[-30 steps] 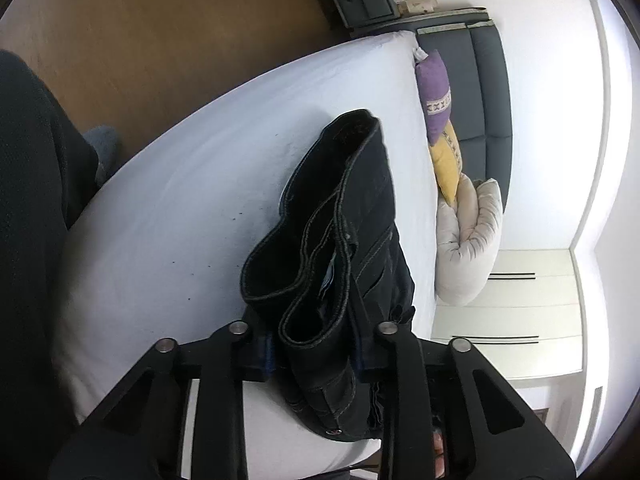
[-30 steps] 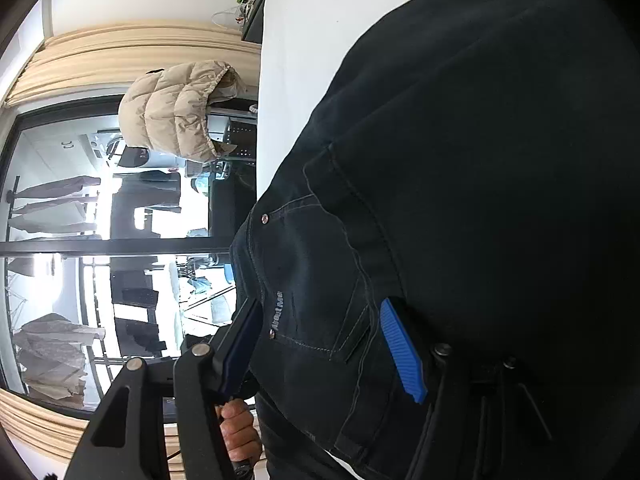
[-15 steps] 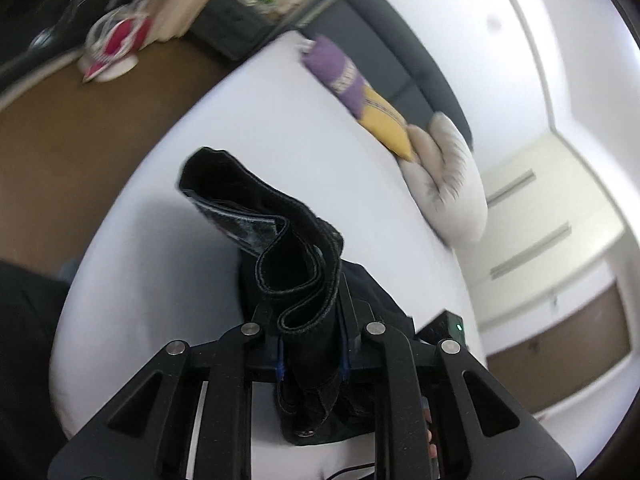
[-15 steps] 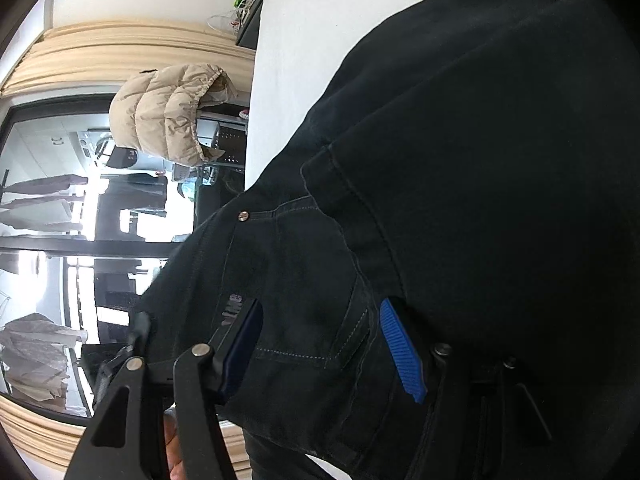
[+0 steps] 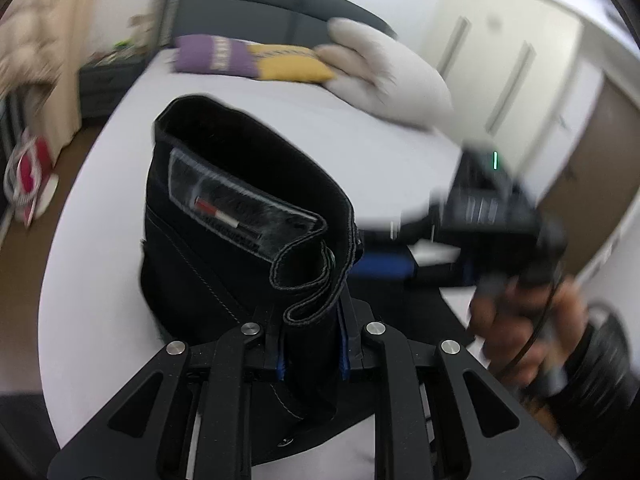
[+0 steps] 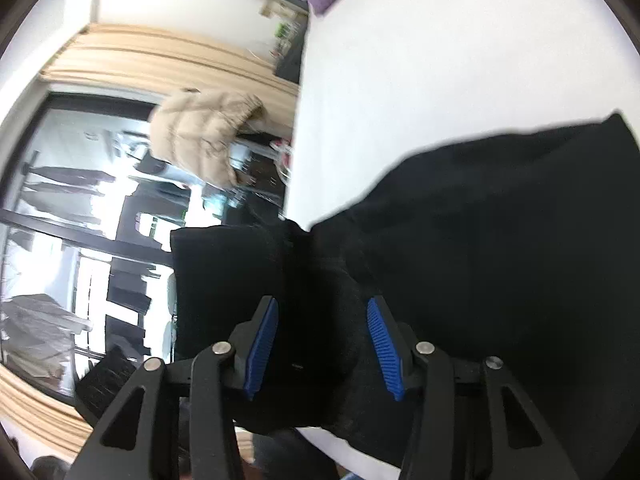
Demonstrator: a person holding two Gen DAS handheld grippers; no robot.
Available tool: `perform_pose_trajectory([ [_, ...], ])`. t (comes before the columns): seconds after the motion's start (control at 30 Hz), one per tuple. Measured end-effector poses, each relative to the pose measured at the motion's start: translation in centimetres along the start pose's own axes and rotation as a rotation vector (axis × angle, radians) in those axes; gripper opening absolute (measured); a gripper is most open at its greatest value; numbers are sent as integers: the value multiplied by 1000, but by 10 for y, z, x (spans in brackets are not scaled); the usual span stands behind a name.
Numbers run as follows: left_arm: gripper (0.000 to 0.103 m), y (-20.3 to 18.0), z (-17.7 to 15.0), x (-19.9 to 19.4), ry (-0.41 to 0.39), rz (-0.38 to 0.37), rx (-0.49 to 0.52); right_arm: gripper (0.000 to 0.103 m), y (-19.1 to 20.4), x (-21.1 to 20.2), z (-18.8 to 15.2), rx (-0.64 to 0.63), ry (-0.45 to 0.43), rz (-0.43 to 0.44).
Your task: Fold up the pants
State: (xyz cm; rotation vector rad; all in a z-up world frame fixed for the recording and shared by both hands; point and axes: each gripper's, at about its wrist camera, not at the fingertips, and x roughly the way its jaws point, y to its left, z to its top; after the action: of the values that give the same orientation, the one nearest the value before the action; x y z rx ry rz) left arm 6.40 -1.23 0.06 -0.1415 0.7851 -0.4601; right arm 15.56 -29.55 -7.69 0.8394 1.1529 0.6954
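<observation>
The black pants (image 5: 224, 216) lie on the white bed (image 5: 100, 240), their waistband with its label lifted and curled. My left gripper (image 5: 311, 354) is shut on the waistband edge and holds it up. My right gripper (image 6: 320, 344) shows in the left wrist view (image 5: 492, 216) at the right, held by a hand. In the right wrist view its blue pads (image 6: 382, 346) stand apart around a bunch of black pants cloth (image 6: 500, 240); whether they press it is unclear.
Purple (image 5: 212, 56), yellow (image 5: 288, 66) and cream (image 5: 384, 80) pillows lie at the head of the bed by a dark headboard (image 5: 260, 12). White wardrobe doors (image 5: 512, 60) stand to the right. A beige puffer jacket (image 6: 204, 136) hangs by the window.
My left gripper has swung round with the waistband, so the view turned toward the headboard. The right gripper's jaws have narrowed and it has shifted along the pants; both views are blurred.
</observation>
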Motion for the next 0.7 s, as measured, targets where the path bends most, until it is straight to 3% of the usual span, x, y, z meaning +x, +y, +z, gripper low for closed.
perform_pose_trajectory([
  [0.13,16,-33,-14,30,56,1,82,74,4,-27,-1,-25,-61,30],
  [0.2,16,-42,-17,43,79,11,116,85,2,-37,-2,-7,-75,41],
  [0.27,16,-51,-16,58,93,27,153,89,7,-39,-7,-22,-69,33],
  [0.5,16,-97,-38,87,126,42,297,88,27,-13,-17,-146,46,-71],
  [0.53,16,-105,-41,91,131,39,320,85,24,-12,-16,-151,51,-97],
  [0.6,16,-112,-47,94,141,33,348,62,17,-7,-14,-145,79,-133],
  [0.63,16,-117,-49,99,146,31,357,58,14,-6,-14,-141,89,-143],
  [0.7,16,-125,-48,112,159,26,362,37,4,-11,-15,-143,87,-190],
])
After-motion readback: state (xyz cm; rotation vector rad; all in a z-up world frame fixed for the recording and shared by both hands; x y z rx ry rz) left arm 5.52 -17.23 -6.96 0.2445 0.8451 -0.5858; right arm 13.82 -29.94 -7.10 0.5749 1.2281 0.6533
